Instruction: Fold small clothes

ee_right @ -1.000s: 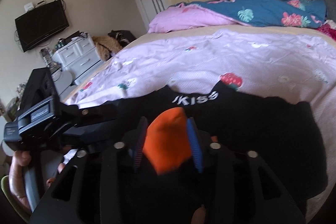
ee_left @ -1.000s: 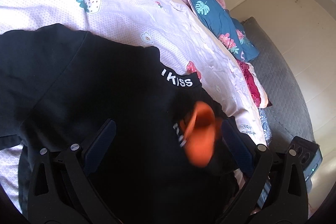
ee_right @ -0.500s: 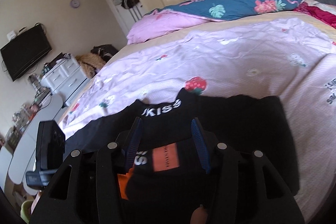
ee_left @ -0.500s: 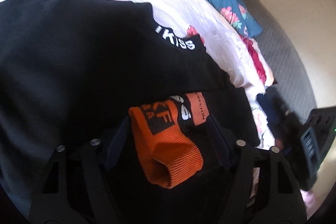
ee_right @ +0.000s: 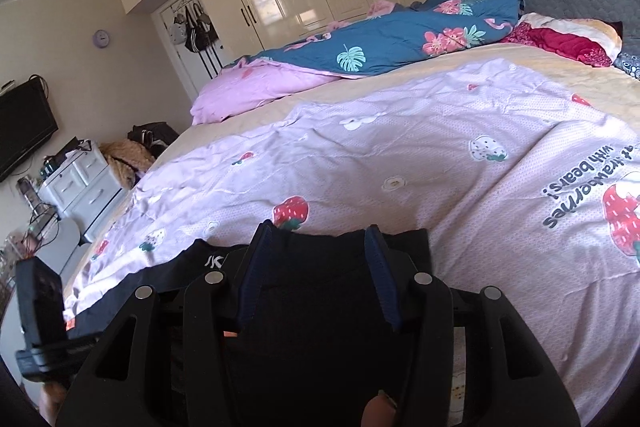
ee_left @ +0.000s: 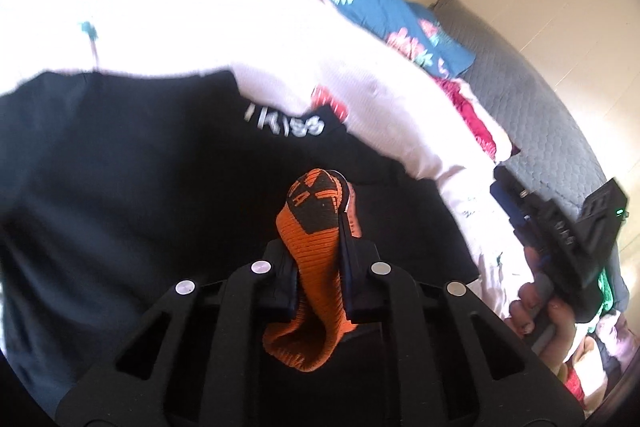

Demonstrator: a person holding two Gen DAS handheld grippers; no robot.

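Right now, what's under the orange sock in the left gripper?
Under the orange sock, clamped in the left gripper, lies the black garment on the pink bedspread. Whatever is beneath the garment is hidden.

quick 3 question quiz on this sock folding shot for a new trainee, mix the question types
1. True or false: the left hand-held gripper is shut on the orange sock.
2. What lies spread on the bed under both grippers? A) black garment B) white towel C) blue jeans
3. Fill in: the right hand-held gripper stands ____, nothing between its fingers.

Key
1. true
2. A, the black garment
3. open
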